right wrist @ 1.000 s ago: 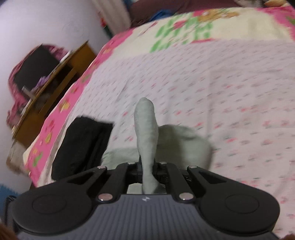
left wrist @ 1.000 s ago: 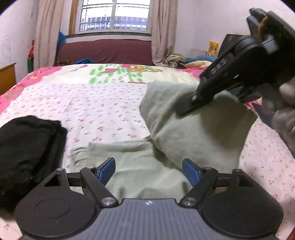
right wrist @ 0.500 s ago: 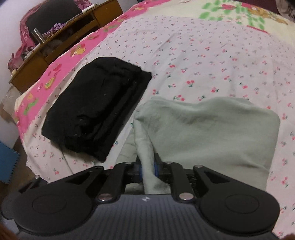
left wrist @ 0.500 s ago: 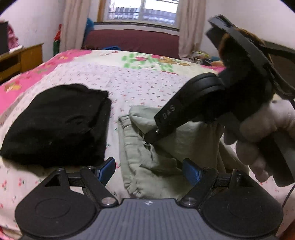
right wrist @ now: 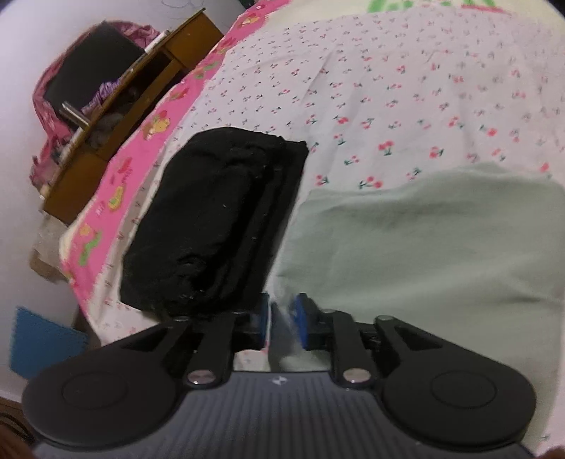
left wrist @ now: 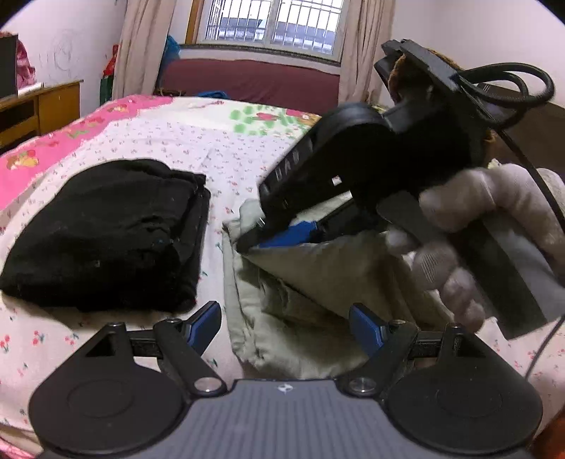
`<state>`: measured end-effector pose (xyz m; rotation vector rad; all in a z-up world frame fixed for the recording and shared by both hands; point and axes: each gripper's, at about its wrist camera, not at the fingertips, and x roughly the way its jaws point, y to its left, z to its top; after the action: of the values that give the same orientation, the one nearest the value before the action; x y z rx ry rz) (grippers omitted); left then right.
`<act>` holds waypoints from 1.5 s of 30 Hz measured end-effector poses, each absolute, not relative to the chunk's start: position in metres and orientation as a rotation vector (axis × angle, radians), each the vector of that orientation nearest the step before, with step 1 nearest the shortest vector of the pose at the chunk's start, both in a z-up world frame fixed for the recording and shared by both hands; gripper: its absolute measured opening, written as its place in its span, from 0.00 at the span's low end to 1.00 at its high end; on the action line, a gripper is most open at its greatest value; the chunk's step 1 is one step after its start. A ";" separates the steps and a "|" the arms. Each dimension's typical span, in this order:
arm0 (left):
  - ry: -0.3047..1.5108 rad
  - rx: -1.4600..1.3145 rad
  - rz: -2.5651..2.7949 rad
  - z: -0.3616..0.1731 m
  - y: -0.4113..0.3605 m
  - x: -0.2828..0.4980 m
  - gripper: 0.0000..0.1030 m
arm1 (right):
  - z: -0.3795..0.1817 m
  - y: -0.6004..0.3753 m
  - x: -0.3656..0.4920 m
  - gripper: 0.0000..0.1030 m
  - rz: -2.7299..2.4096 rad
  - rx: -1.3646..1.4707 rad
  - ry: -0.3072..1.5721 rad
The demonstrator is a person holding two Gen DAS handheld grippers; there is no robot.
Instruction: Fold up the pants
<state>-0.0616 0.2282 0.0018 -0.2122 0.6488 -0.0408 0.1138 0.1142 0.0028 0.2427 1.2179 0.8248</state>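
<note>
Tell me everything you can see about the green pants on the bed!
The green pants are pale, soft-looking cloth, folded over on themselves into a lumpy stack on the flowery bedsheet, right beside the black clothes. One edge is gathered and wrinkly. The right gripper is at their top corner, its jaws opening with cloth between them. The left gripper is open, nothing in it.

A big bed (left wrist: pixel 219 141) with a flowery sheet fills the room. Behind it, a barred window (left wrist: pixel 268 24) has 2 curtains (left wrist: pixel 141 46). A brown desk (right wrist: pixel 141 99) stands beside white walls (left wrist: pixel 74 42).
</note>
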 end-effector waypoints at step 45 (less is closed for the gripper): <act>0.830 -0.046 0.005 -0.009 0.222 0.042 0.94 | -0.051 -0.048 0.168 0.56 0.736 0.512 1.028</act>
<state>0.0417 0.2224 -0.0090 -0.0465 0.8300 0.0049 0.1685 -0.0477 -0.0511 0.5120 1.0279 0.7358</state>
